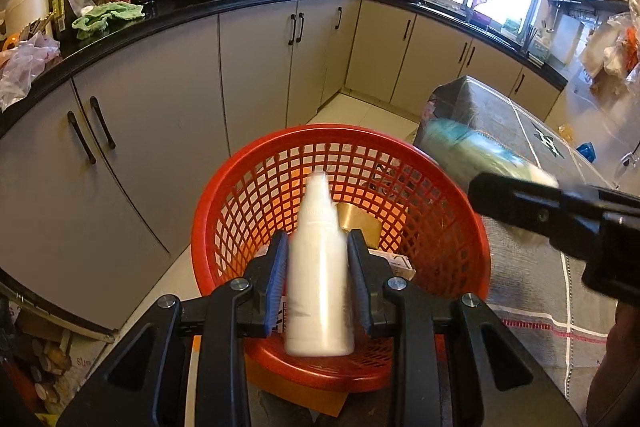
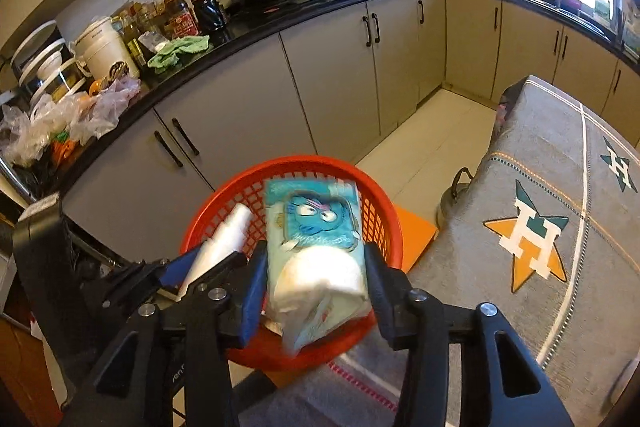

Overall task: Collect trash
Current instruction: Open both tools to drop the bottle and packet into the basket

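left gripper [image 1: 318, 269]: clamped on white bottle [image 1: 318, 283], long axis along fingers, nozzle forward | right gripper [image 2: 316, 291]: jaws apart around tissue pack [image 2: 316, 251] | both directly above red basket [image 1: 460, 187] opening; right pack looks nearer dropping

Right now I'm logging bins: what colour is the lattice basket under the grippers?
Red basket, clearest in the left wrist view.
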{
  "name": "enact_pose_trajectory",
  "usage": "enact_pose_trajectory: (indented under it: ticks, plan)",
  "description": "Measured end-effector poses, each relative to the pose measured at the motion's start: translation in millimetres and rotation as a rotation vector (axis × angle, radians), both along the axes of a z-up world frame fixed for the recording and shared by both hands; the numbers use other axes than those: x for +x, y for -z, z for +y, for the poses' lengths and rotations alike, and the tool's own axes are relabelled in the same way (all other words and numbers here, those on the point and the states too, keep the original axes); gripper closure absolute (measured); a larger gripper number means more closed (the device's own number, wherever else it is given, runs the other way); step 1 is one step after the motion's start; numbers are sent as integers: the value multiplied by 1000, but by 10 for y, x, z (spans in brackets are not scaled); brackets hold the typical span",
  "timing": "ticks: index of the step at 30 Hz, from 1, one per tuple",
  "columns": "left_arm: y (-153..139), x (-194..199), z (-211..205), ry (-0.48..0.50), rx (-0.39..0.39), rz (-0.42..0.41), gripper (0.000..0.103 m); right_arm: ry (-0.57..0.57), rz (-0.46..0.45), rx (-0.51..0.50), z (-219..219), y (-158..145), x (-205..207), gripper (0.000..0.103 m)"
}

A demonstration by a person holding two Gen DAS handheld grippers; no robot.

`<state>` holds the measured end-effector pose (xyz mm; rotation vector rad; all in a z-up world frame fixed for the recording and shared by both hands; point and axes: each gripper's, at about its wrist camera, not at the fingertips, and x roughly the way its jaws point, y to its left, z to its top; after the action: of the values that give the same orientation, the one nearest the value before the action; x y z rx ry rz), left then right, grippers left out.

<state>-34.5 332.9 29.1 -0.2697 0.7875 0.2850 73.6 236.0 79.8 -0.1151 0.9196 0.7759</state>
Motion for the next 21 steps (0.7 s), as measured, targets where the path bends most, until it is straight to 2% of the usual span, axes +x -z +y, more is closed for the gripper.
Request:
enact_pose_trajectory:
  ticks: [3,8,17,21]
  plan:
    - [-14,-10,-29,0,9,-6,64,8,-6,6,-55,-17,12,53]
    - [-47,-43,-97,-2,14,-12,63,36,-28,9,-271,-64,-37,53]
    - [-187,-149,-420,18,66,-35,50,95,-33,-13,-772,-40,-240,53]
    - [-228,-161,-641,45,89,-38,49,123,-41,-19,-1016,-23,-332,53]
